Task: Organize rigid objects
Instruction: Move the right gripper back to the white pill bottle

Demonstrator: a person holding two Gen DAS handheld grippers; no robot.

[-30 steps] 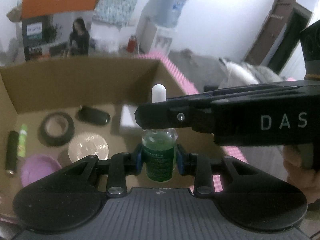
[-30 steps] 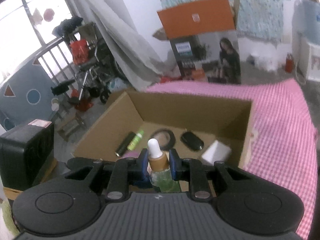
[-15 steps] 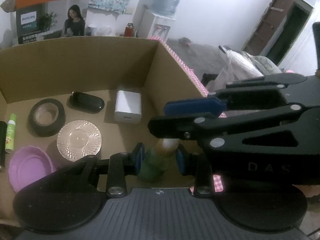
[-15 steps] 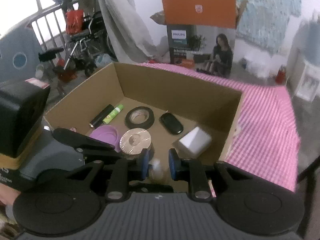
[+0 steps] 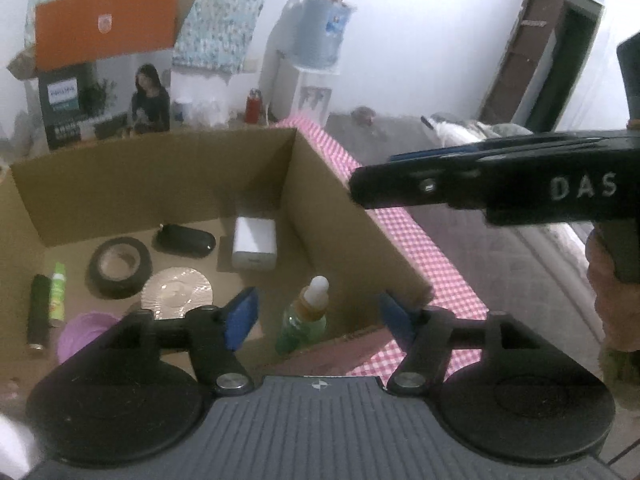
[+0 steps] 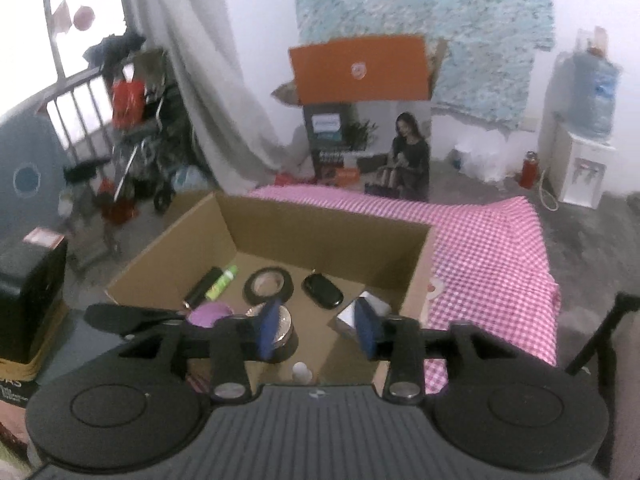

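Note:
A green dropper bottle [image 5: 305, 318] with a white tip stands in the near right corner of the cardboard box [image 5: 160, 168]; only its tip [image 6: 301, 370] shows in the right wrist view. My left gripper [image 5: 318, 316] is open and empty, just above and behind the bottle. My right gripper [image 6: 316, 326] is open and empty over the box [image 6: 332, 226]; it shows from the side in the left wrist view [image 5: 480, 188].
In the box lie a tape roll [image 5: 120, 266], black fob [image 5: 186, 240], white charger [image 5: 255, 248], silver disc [image 5: 176, 292], purple lid [image 5: 86, 334], green tube [image 5: 58, 290] and black tube [image 5: 38, 316]. Pink checked cloth [image 6: 492, 248] covers the table.
Both grippers let go of the dropper bottle and opened. The bottle now stands in the box, and both grippers have drawn back and up.

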